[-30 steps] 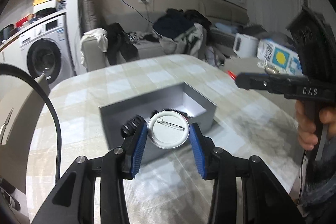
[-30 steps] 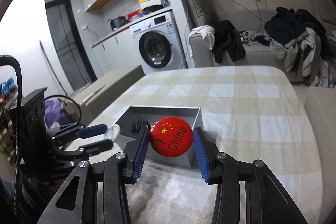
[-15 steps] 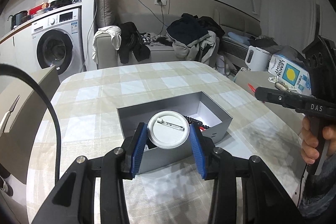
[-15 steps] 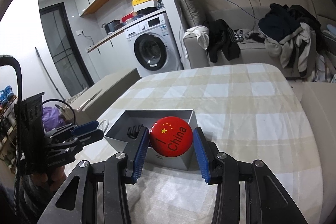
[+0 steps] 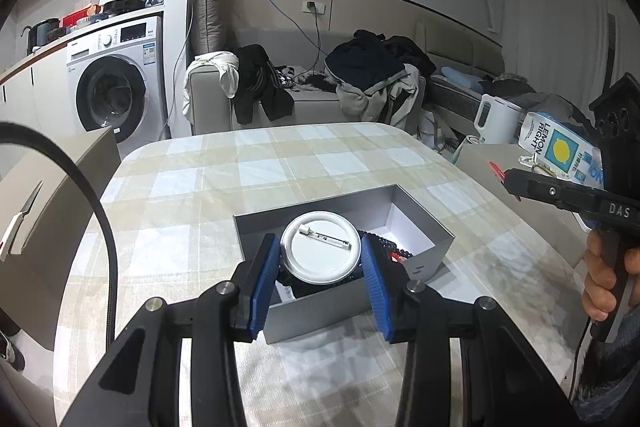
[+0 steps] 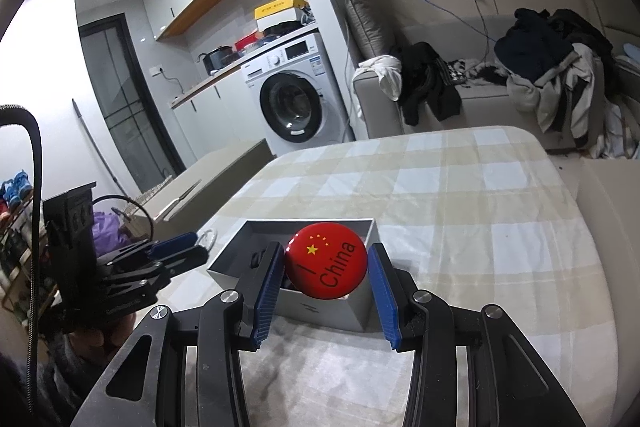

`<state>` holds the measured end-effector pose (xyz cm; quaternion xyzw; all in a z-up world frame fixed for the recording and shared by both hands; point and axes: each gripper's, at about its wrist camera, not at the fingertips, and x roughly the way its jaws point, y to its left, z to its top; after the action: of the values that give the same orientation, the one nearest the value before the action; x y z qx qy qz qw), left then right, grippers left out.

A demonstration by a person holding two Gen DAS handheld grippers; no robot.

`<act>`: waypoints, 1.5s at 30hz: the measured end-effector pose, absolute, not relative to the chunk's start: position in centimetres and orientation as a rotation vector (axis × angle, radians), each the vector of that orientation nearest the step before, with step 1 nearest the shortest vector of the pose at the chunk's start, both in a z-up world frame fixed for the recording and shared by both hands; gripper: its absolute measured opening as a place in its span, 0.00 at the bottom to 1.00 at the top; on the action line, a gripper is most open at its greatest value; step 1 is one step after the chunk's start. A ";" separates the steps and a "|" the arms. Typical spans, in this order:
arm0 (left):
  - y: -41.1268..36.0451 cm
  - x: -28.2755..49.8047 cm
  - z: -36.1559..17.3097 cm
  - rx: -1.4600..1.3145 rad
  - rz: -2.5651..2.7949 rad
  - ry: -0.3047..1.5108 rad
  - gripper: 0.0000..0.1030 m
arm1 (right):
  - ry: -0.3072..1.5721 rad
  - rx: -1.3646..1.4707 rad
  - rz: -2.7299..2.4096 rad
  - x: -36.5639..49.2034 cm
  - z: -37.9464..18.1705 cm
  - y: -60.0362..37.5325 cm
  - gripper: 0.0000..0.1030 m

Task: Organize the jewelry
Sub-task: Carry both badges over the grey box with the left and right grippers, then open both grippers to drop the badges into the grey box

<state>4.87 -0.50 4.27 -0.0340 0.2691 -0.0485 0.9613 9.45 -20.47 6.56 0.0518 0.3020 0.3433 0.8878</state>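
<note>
My left gripper point(image 5: 320, 259) is shut on a round pin badge point(image 5: 320, 249), its white back and pin facing me, held over the near side of an open grey box point(image 5: 424, 227) on the checked table. Black beads point(image 5: 380, 243) lie inside the box. My right gripper point(image 6: 326, 269) is shut on a red "I China" badge point(image 6: 326, 265), held over the same grey box point(image 6: 360, 311). The left gripper also shows at the left of the right wrist view point(image 6: 176, 253); the right one shows at the right of the left wrist view point(image 5: 560, 193).
The checked tablecloth point(image 5: 256, 171) covers the table. A sofa with piled clothes point(image 5: 368, 75) and a washing machine point(image 5: 112, 87) stand behind. A kettle point(image 5: 496, 117) and a lemon carton point(image 5: 560, 151) sit on a side surface at right.
Both grippers have tilted and drawn back slightly, so the box looks farther and more of the room shows. Each still holds its badge.
</note>
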 end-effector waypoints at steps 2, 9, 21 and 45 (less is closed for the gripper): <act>-0.5 5.0 4.3 -0.060 -0.092 0.542 0.35 | 0.625 0.105 0.716 9.6 6.7 -20.2 0.41; -0.4 5.9 4.7 -0.038 -0.068 0.550 0.35 | 0.631 0.119 0.743 10.5 6.9 -19.2 0.41; -0.6 8.0 4.0 -0.017 -0.050 0.586 0.35 | 0.711 0.215 0.784 13.8 5.6 -17.5 0.41; -1.3 9.8 2.1 -0.041 -0.022 0.656 0.35 | 0.779 0.264 0.778 15.1 2.7 -16.5 0.42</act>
<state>9.75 -1.26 2.08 -0.0203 0.3222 -0.0107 0.9464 15.10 -16.51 2.73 0.1252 0.3692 0.3685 0.8439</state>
